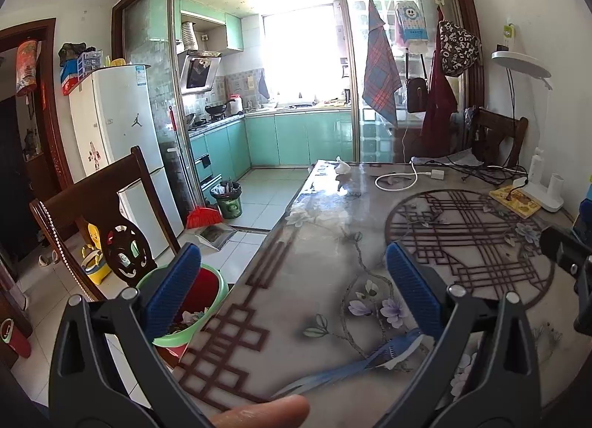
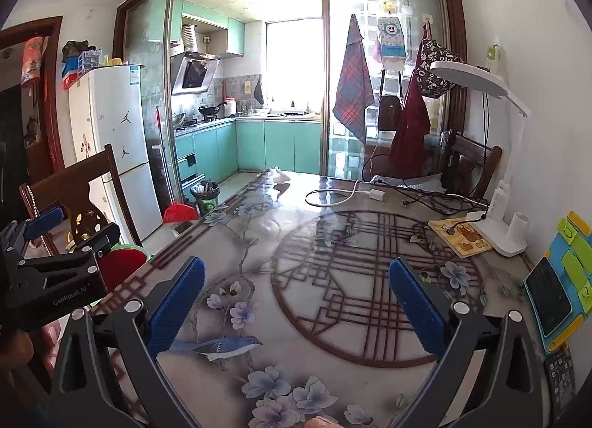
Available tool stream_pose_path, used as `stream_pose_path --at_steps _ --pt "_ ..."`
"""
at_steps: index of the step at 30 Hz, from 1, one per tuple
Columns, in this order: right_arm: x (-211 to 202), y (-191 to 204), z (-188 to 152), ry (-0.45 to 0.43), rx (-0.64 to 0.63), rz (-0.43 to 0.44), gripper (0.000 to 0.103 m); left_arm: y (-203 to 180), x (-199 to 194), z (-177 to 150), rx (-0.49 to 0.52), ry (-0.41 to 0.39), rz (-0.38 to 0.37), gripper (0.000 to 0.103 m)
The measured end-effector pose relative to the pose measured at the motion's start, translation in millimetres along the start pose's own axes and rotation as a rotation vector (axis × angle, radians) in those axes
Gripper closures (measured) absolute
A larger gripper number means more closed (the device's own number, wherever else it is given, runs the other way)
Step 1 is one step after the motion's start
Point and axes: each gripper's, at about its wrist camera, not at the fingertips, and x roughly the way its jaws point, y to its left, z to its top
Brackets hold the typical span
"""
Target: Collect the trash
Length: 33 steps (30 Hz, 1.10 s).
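A crumpled white tissue (image 1: 342, 166) lies at the far left corner of the patterned table (image 1: 325, 272); it also shows in the right wrist view (image 2: 280, 174). A green-rimmed red bin (image 1: 201, 302) stands on the floor by the table's left edge, with scraps inside; its rim shows in the right wrist view (image 2: 125, 257). My left gripper (image 1: 292, 268) is open and empty, over the table's near left edge. My right gripper (image 2: 296, 283) is open and empty above the table's middle. The left gripper's body (image 2: 55, 272) shows at the left of the right wrist view.
A white charger cable (image 1: 397, 178), black cables (image 2: 436, 198), a yellow booklet (image 2: 460, 237), a white desk lamp (image 2: 499, 220) and a coloured tablet toy (image 2: 558, 291) lie on the table's far and right side. Wooden chairs (image 1: 107, 202) stand around. A green kitchen bin (image 1: 227, 200) and broom are on the floor.
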Motion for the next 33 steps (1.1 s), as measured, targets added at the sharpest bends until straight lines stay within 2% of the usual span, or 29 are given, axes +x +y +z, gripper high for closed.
stream_pose_path --at_steps 9,33 --pt "8 -8 -5 0.005 0.016 -0.019 0.006 10 -1 -1 -0.032 0.000 -0.009 0.005" --pt "16 -9 -10 0.011 0.004 -0.021 0.006 11 -2 1 -0.037 -0.002 -0.011 0.005"
